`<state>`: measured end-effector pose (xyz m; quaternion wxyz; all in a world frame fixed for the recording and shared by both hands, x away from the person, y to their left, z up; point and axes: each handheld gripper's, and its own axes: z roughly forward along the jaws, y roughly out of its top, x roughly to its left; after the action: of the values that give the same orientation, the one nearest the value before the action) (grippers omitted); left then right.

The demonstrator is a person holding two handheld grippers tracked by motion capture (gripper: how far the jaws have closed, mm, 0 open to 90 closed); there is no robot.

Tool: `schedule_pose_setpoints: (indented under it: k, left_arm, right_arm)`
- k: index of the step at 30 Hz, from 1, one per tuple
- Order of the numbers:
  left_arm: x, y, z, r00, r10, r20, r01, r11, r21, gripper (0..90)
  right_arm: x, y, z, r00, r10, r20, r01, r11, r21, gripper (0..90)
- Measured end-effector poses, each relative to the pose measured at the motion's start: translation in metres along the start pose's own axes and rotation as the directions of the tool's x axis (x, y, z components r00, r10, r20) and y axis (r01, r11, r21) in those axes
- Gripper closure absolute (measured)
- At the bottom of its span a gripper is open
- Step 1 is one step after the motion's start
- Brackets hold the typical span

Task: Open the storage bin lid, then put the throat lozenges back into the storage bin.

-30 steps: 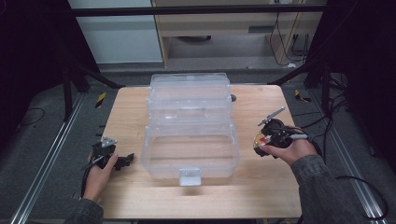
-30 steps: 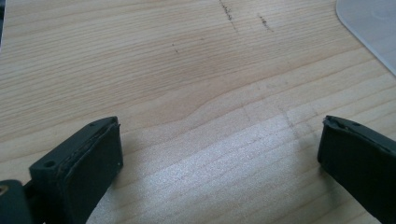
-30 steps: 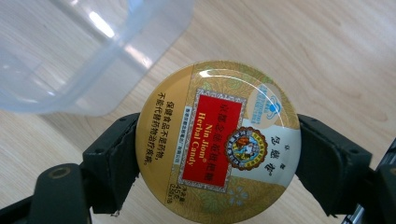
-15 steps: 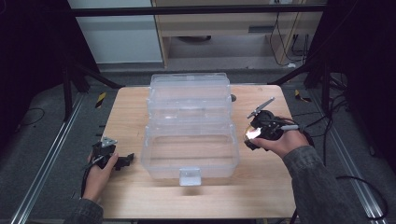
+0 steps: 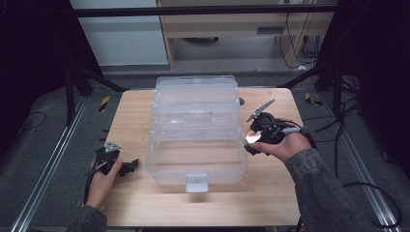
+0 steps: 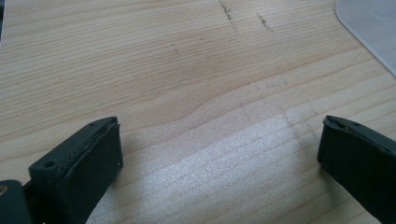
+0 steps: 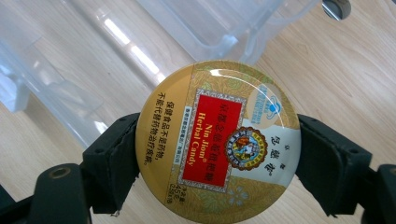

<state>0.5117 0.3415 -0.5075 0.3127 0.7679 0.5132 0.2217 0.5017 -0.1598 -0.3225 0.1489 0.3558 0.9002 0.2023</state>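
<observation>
A round gold candy tin (image 7: 217, 140) with a red label sits between the jaws of my right gripper (image 7: 217, 154), which is shut on its rim. In the high view the right gripper (image 5: 251, 140) holds the tin (image 5: 250, 137) just above the right edge of a clear plastic box (image 5: 196, 130) with its lid open, in the middle of the wooden table (image 5: 145, 203). My left gripper (image 5: 131, 166) rests on the table left of the box. Its jaws stand wide apart over bare wood (image 6: 210, 116), nothing between them.
The box's open lid (image 5: 196, 92) lies toward the far side, and a latch tab (image 5: 196, 182) sticks out at its front. A corner of the box's base (image 6: 373, 28) shows in the left gripper view. Dark frame rails and cables surround the table.
My right gripper has moved left with the tin, from over the table's right side to the box's right edge. The left gripper has stayed still.
</observation>
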Motion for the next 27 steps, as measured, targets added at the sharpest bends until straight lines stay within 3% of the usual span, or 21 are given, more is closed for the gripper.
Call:
schedule_pose_setpoints:
  k: [14, 27]
  left_arm:
    - [0.000, 0.000, 0.000, 1.0000, 0.001, 0.000, -0.001, 1.0000, 0.000, 0.0]
    - [0.000, 0.000, 0.000, 1.0000, 0.001, 0.001, -0.001, 1.0000, -0.002, 0.0]
  right_arm:
    - [0.018, 0.018, 0.005, 0.9982, -0.056, -0.024, 0.056, 0.998, -0.002, 20.9]
    - [0.032, 0.022, 0.013, 0.9958, -0.079, -0.047, 0.079, 0.997, 0.008, 20.9]
